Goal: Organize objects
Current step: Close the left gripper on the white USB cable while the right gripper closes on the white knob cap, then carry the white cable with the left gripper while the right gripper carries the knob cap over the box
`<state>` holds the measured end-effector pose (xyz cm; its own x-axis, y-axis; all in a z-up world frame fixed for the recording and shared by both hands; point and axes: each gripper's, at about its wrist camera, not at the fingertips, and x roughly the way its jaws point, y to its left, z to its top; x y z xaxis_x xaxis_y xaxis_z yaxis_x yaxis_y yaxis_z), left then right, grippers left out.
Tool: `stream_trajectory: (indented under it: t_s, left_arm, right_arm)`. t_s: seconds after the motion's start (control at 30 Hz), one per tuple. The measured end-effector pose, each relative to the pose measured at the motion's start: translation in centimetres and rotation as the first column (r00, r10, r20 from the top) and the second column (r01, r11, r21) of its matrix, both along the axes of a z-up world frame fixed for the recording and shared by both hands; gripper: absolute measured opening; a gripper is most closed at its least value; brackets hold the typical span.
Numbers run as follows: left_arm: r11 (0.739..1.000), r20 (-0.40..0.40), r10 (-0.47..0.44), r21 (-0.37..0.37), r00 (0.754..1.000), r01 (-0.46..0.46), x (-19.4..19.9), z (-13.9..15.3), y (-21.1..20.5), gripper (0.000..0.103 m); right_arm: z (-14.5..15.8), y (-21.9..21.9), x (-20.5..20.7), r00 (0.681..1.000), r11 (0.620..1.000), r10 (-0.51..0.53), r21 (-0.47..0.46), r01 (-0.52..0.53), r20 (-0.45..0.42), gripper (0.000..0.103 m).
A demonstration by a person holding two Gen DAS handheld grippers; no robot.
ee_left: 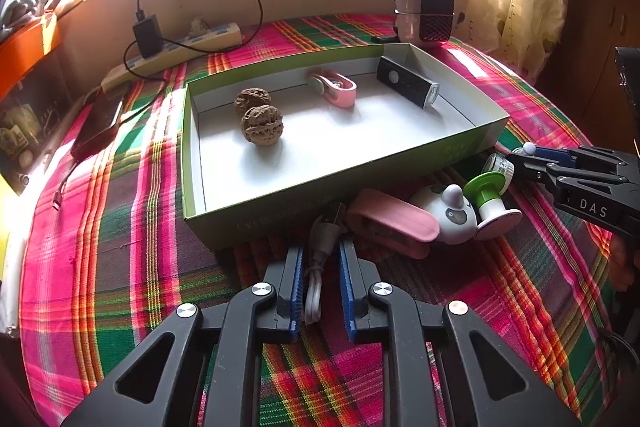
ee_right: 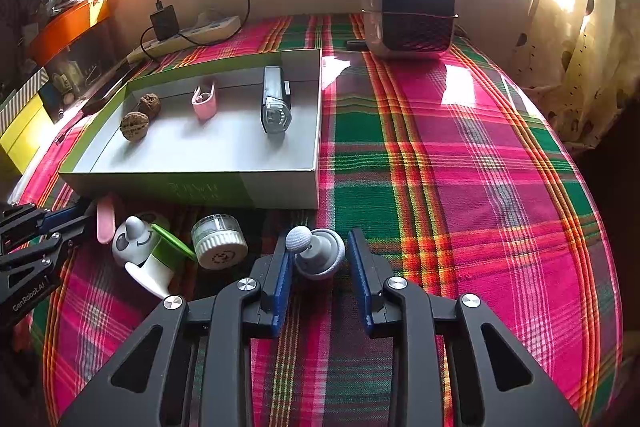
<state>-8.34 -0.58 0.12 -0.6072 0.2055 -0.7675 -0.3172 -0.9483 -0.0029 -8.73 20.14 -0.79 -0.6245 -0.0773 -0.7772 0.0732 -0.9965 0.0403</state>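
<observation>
Both tools tip steeply down at the desk (ee_right: pixel 460 187), side by side in front of the green box (ee_left: pixel 280 215), which sits at 12 o'clock from the left tool (ee_left: pixel 320 255). The left tool has its blue pads drawn in around a coiled white cable (ee_left: pixel 314 291). One pad touches the cable but there's a sliver of gap at the other, so it's not really pinching. The cable's long axis runs 6 to 12, plug end pointing to 12 at the box wall.

The right tool (ee_right: pixel 319 235) is pinching a small grey gadget (ee_right: pixel 322 255) lying on the cloth just short of the box's near corner, with its mesh ball tip aimed about 10 o'clock. Between the two tools there's a pink case (ee_left: pixel 394 219), a panda toy (ee_left: pixel 452 213) and a green spool (ee_left: pixel 490 193).
</observation>
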Motion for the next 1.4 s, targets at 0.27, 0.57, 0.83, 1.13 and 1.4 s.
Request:
stream_trajectory:
  t_s: [0.27,0.57,0.83,1.13,1.4]
  left_arm:
    - [1.000,0.002,0.013,0.011,1.000,-0.013,0.3,0.0,-0.2,0.012]
    - [1.000,0.004,0.016,0.016,1.000,-0.016,0.4,0.0,-0.2,0.012]
    - [0.999,0.006,0.030,0.026,1.000,-0.030,0.8,0.1,-0.5,0.012]
    - [0.998,0.013,0.035,0.042,0.999,-0.036,1.2,0.2,-0.7,0.011]
    - [0.998,0.003,0.039,0.053,0.999,-0.039,1.6,0.9,-0.8,0.011]
  right_arm:
    - [0.1,0.0,0.2,1.000,1.000,-0.004,0.003,0.004,-0.001,0.025]
    - [0.0,0.1,0.2,1.000,1.000,-0.006,0.001,0.006,-0.001,0.025]
    - [0.1,0.1,0.4,1.000,1.000,-0.010,-0.006,0.010,-0.002,0.025]
    - [0.3,0.1,0.9,1.000,1.000,-0.006,-0.017,0.006,-0.010,0.025]
    - [0.8,0.1,1.3,1.000,1.000,-0.005,-0.028,0.004,-0.028,0.025]
